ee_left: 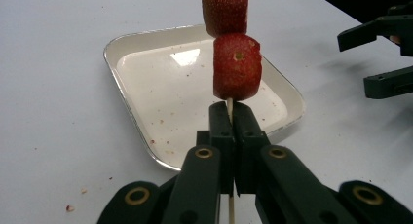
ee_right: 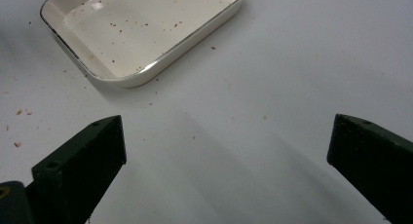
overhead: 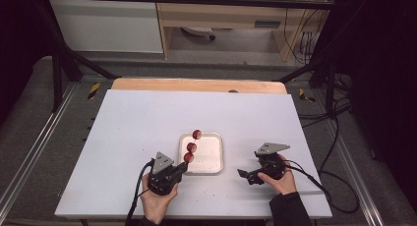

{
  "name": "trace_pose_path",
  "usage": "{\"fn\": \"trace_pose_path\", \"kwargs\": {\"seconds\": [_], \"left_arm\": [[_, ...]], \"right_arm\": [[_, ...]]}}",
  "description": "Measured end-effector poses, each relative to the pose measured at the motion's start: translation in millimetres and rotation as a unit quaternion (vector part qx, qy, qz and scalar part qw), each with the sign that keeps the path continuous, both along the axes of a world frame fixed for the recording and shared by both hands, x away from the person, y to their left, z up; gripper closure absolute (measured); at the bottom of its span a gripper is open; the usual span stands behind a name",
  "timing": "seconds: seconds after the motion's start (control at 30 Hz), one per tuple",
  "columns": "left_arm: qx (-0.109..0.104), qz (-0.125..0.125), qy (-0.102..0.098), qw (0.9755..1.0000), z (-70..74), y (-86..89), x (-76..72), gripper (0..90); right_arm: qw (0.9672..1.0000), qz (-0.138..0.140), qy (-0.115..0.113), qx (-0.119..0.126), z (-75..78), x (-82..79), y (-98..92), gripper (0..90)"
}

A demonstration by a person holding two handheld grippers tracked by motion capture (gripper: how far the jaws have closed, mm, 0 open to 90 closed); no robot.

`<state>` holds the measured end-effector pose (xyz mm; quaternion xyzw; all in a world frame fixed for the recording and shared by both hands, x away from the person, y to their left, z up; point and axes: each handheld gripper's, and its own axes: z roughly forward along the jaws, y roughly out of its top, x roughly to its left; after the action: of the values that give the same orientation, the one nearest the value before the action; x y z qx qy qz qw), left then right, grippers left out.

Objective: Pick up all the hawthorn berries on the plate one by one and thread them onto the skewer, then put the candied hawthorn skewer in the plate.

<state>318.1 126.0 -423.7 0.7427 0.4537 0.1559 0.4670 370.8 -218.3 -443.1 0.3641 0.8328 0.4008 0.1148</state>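
Red strawberries (ee_left: 236,67) threaded on thin wooden skewer (ee_left: 229,107).

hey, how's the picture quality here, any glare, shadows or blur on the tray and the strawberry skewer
High view: dim, soft overall, skewer small. Left gripper view: sharp strawberries, a bright glare patch on the tray, left tongs slightly soft up close. Right gripper view: soft shadows fan across the table, right tongs blurred at the edges.

Two black hand-held rigs, left claw (overhead: 183,168) and right claw (overhead: 244,175), each topped with a grey three-cornered plate dotted with small screws and trailing a black cable. Up close on the left one: matte dark-green-black blocky fingers (ee_left: 221,131), brass-ringed pivot holes along the linkage arms. Dark sleeve at the right wrist (overhead: 290,206).
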Motion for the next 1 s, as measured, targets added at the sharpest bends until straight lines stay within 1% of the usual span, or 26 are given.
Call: {"fn": "trace_pose_path", "kwargs": {"seconds": [0.23,0.37,0.5,0.53,0.67,0.7,0.87,0.97,1.0], "left_arm": [[0.019,-0.006,0.008,0.9998,8.5,-0.8,11.0,88.7],[0.028,-0.009,0.009,0.9995,13.6,-2.7,16.1,88.8],[0.044,-0.013,0.016,0.9988,16.2,-5.8,22.8,88.8],[0.048,-0.014,0.018,0.9986,16.4,-7.1,24.7,88.8],[0.073,-0.019,0.028,0.9968,16.7,-13.0,33.4,88.7],[0.077,-0.017,0.030,0.9964,16.2,-14.7,35.9,88.7],[0.097,-0.014,0.045,0.9942,11.8,-19.9,46.2,88.7],[0.112,-0.015,0.056,0.9920,7.6,-22.5,51.4,88.7],[0.114,-0.015,0.060,0.9916,6.4,-23.5,52.3,88.7]], "right_arm": [[1.0000,-0.002,-0.004,0.006,-1.8,-6.7,-11.6,1.4],[1.0000,-0.003,0.001,0.009,-3.1,-9.9,-17.0,1.4],[0.9999,-0.007,-0.001,0.007,-3.7,-11.6,-21.7,1.5],[0.9999,-0.008,-0.001,0.010,-4.1,-12.1,-22.3,1.5],[0.9999,-0.009,0.001,0.009,-5.4,-13.0,-24.6,1.5],[0.9999,-0.011,0.004,0.009,-5.5,-13.3,-24.9,1.4],[0.9998,-0.013,0.004,0.014,-5.8,-14.5,-27.7,1.5],[0.9997,-0.015,0.003,0.018,-5.6,-14.6,-29.3,1.5],[0.9997,-0.015,0.001,0.018,-5.5,-14.7,-29.8,1.5]]}}
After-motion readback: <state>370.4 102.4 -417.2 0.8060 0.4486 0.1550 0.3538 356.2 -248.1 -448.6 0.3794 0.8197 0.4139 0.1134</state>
